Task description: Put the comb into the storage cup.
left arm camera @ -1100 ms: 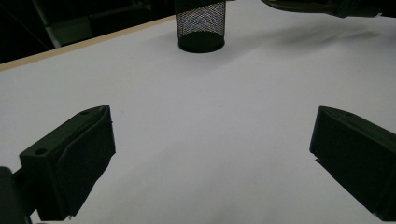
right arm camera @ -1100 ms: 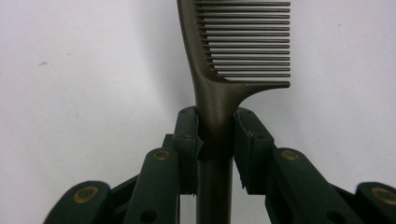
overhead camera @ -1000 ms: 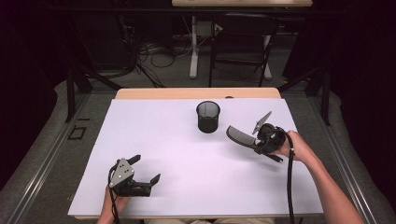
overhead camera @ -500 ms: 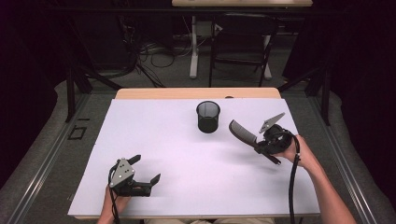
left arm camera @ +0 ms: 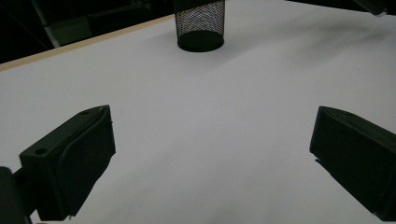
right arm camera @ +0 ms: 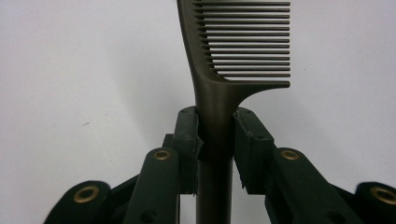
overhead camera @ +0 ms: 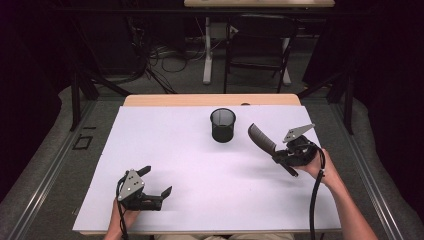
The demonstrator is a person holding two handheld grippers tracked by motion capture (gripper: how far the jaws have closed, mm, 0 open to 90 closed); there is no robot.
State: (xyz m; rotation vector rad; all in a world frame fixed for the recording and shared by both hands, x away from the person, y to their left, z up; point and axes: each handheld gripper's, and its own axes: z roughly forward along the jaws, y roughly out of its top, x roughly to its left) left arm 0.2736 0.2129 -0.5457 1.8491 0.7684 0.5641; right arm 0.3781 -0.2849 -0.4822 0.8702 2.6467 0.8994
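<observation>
A dark wide-toothed comb (overhead camera: 261, 137) is held above the white table sheet at the right, its toothed end pointing toward the black mesh cup (overhead camera: 223, 125). My right gripper (overhead camera: 278, 154) is shut on the comb's handle (right arm camera: 215, 126), with a pad pressing on each side. The comb's teeth (right arm camera: 247, 42) run out to the right in the right gripper view. My left gripper (overhead camera: 156, 184) rests near the table's front left, its jaws wide apart with nothing between them. The mesh cup (left arm camera: 200, 24) stands upright far ahead of it.
The white sheet (overhead camera: 170, 150) covers most of a wooden table whose back edge (overhead camera: 210, 100) shows. Behind the table are a chair (overhead camera: 257, 45), a desk leg and loose cables on the floor.
My right gripper has moved a little to the right and up with the comb in it. The left gripper has stayed where it was.
</observation>
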